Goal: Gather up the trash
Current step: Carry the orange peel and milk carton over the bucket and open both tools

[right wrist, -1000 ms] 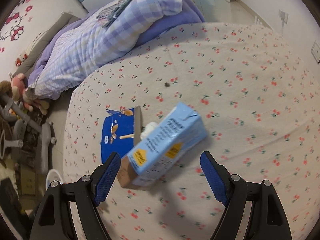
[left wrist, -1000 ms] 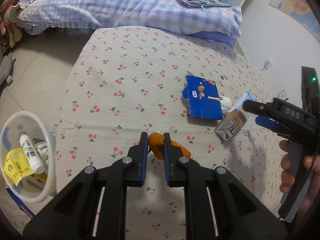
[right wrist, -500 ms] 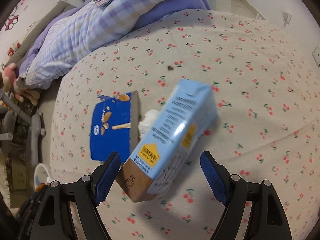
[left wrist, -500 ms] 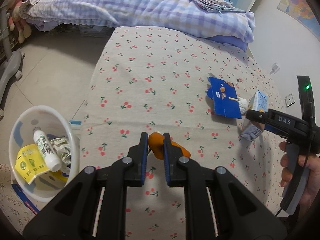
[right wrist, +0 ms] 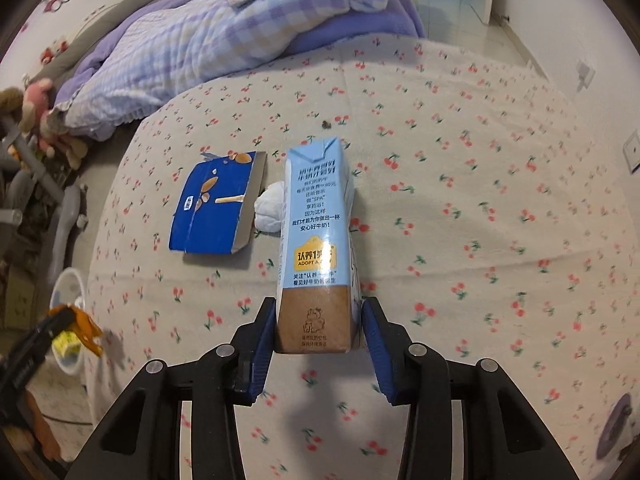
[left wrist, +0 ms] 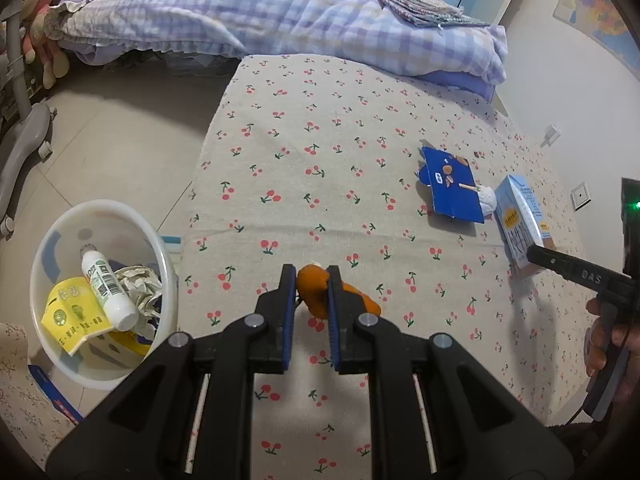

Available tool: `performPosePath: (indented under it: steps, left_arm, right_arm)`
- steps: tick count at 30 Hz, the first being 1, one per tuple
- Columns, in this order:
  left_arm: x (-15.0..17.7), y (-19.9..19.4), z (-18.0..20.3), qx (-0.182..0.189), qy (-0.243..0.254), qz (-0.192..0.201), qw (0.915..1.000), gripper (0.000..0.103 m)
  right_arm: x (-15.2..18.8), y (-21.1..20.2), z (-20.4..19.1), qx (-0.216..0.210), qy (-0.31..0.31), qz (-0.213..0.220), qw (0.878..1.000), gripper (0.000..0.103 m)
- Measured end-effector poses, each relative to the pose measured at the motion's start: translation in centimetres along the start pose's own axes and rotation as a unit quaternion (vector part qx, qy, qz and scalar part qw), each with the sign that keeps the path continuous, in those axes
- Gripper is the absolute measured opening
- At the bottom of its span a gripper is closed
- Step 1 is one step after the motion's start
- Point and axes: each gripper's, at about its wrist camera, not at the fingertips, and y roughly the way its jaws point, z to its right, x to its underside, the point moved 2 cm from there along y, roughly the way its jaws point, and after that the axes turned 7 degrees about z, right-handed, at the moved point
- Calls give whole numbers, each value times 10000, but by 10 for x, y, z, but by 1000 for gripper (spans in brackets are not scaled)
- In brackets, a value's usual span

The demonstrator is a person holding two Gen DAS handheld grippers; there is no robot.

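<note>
Left tool was what I checked first: its two blue-padded fingers were clenched on an orange wrapper, a crumpled, glossy scrap that bulged out past the right finger, above the cherry-print bedsheet. My right tool sat astride the brown base of a milk carton. The left pad touched the carton's side; on the right I could see a sliver of gap, so I could not tell whether the grip was fully made. That carton was tall and pale blue, with dark Chinese lettering down its face, a yellow house-shaped badge reading "ADOPT A", and a folded gable top pointing away from me. It lay lengthwise on the bedsheet.

Just beside the carton, to its left, lay a crumpled white tissue, touching or nearly touching it. Beyond the tissue rested a flattened blue snack box, printed with biscuits and a stick, its grey inner flap turned up along the right edge.

Off the bed's left side, on the tiled floor, stood a white trash bin. In it I saw a white bottle with a green label, yellow packaging and balled paper. At the far end lay a lilac checked quilt.
</note>
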Motion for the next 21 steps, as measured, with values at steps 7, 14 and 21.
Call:
performPosePath:
  steps: [7,14,21]
  left_arm:
    - [-1,-11,-5,20,-86,155,9998,16]
    - [-2,-23,-21,-48,-223,301,9993,16]
    - [-1,-37,-55,-280,-416,436,9978,16]
  right_arm:
    - [0,-37,4,-202,-45,340,9992,42]
    - [-6,-67,-13,-490,-168,689,9963,42]
    - [-9,-74,-51,-785,-388,778,9931,42]
